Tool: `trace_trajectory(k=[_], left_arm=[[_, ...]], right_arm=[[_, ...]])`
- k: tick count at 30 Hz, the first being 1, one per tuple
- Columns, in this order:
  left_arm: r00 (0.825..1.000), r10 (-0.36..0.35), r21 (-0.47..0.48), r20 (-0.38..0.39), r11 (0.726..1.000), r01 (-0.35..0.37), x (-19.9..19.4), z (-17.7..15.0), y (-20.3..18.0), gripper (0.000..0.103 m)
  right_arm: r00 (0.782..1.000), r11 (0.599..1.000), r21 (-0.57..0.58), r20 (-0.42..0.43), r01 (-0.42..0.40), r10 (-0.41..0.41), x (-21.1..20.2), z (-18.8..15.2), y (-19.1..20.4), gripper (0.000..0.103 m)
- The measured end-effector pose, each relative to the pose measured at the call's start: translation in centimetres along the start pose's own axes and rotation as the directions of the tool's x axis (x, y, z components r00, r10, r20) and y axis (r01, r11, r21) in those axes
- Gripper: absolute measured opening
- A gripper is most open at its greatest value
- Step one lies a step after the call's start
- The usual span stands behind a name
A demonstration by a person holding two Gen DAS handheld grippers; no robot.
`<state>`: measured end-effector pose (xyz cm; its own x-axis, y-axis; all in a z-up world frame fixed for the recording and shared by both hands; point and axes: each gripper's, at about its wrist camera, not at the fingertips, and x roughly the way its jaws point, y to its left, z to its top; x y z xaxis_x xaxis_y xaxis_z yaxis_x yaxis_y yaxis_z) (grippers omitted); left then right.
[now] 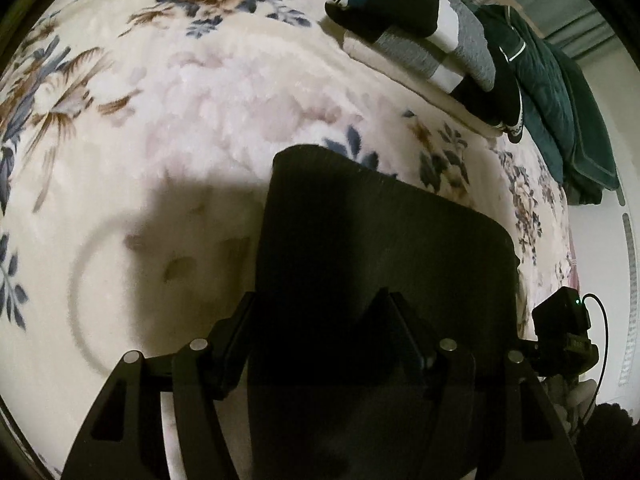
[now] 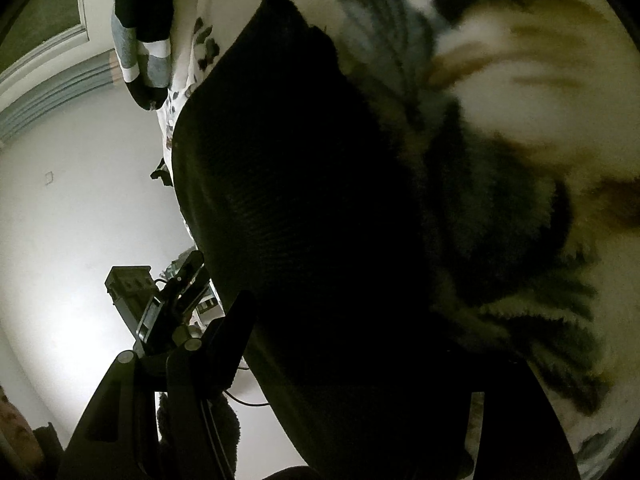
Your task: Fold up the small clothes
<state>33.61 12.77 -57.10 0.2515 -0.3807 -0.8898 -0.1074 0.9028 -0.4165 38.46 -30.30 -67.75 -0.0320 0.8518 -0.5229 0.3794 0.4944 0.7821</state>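
Observation:
A black garment (image 1: 380, 232) hangs just above the floral blanket (image 1: 180, 120) and throws a shadow to its left. It runs between the fingers of my left gripper (image 1: 316, 300), whose left pad rests against its edge; the grip looks shut on it, though the dark makes this hard to see. In the right wrist view the same black garment (image 2: 300, 160) fills the middle and covers one finger of my right gripper (image 2: 320, 312). That gripper appears shut on the cloth, with only its left finger (image 2: 240, 320) showing.
A stack of folded clothes (image 1: 420, 40) in black, grey and white lies at the far right of the bed, with a dark teal quilt (image 1: 560, 100) behind it. The other gripper's body (image 1: 564, 320) shows at the right. A white wall (image 2: 80, 200) stands beyond the bed edge.

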Motion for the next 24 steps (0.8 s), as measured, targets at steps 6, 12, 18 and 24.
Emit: trace_trajectory(k=[6,12,18,24], left_arm=[[0.982,-0.177,-0.04,-0.062,0.984,0.174,2.8,-1.4,1.4,0.081],[0.954,-0.296,-0.092,0.054,0.949,0.3,1.4,-1.7,1.3,0.024],[0.946,-0.316,-0.076,0.075,0.944,0.321,-1.6,-0.5,-0.4,0.022],[0.94,-0.33,-0.017,0.084,0.943,0.333,-5.4,4.9,-2.9,0.022]], right_arm=[[1.0,1.0,-0.011,-0.026,-0.007,0.007,2.4,1.7,1.8,0.069],[1.0,0.998,-0.059,0.001,0.007,-0.007,3.2,1.5,3.8,0.028],[0.997,0.995,-0.092,0.072,0.029,-0.023,1.8,0.2,7.2,0.021],[0.991,0.989,-0.149,0.131,-0.005,0.025,-2.4,1.1,13.2,0.02]])
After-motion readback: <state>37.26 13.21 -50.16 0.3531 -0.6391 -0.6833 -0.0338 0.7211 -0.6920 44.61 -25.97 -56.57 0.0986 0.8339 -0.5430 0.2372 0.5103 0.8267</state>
